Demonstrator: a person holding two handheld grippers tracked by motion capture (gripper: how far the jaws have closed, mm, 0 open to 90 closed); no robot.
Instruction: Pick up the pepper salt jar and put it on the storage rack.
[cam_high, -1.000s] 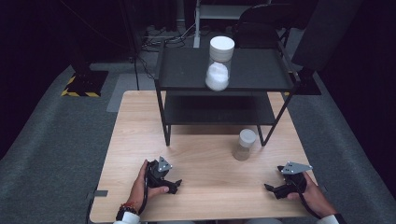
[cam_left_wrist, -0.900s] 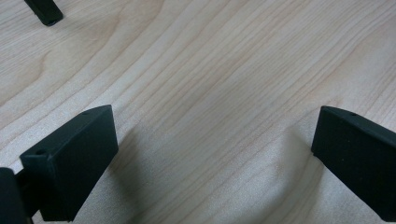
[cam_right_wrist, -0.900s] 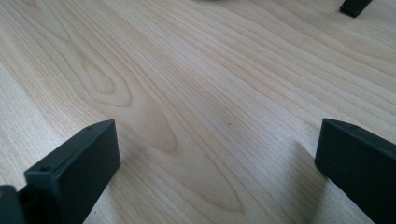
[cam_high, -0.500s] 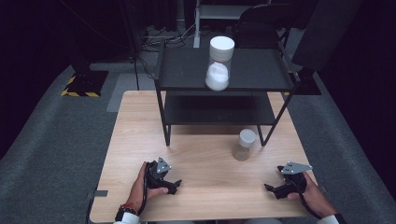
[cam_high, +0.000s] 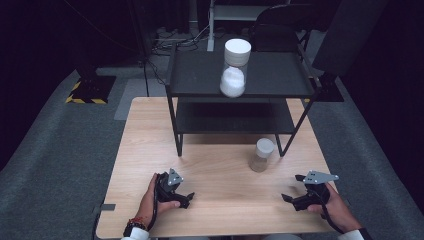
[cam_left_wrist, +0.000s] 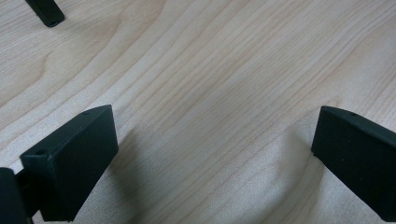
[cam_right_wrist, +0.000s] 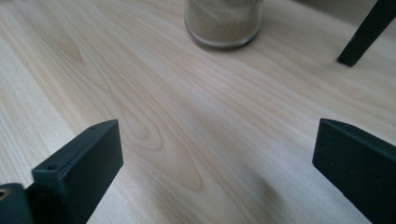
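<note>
A small jar with a white lid (cam_high: 262, 155) and tan contents stands on the wooden table (cam_high: 150, 125), just in front of the black shelf's right front leg. Its base (cam_right_wrist: 222, 24) appears ahead in the right gripper view. A taller clear jar with a white lid (cam_high: 235, 67) holds white powder and stands on the top of the black two-tier shelf (cam_high: 280, 75). My left gripper (cam_high: 186, 199) rests at the table's front left, open, nothing between its jaws (cam_left_wrist: 212, 158). My right gripper (cam_high: 290, 200) rests at the front right, open and empty (cam_right_wrist: 217, 163).
The shelf's legs stand on the table's far half; one leg foot (cam_left_wrist: 46, 13) and another leg (cam_right_wrist: 364, 32) are near the grippers. Grey carpet (cam_high: 55, 150) surrounds the table. Cables and a chair (cam_high: 280, 30) lie beyond the shelf.
</note>
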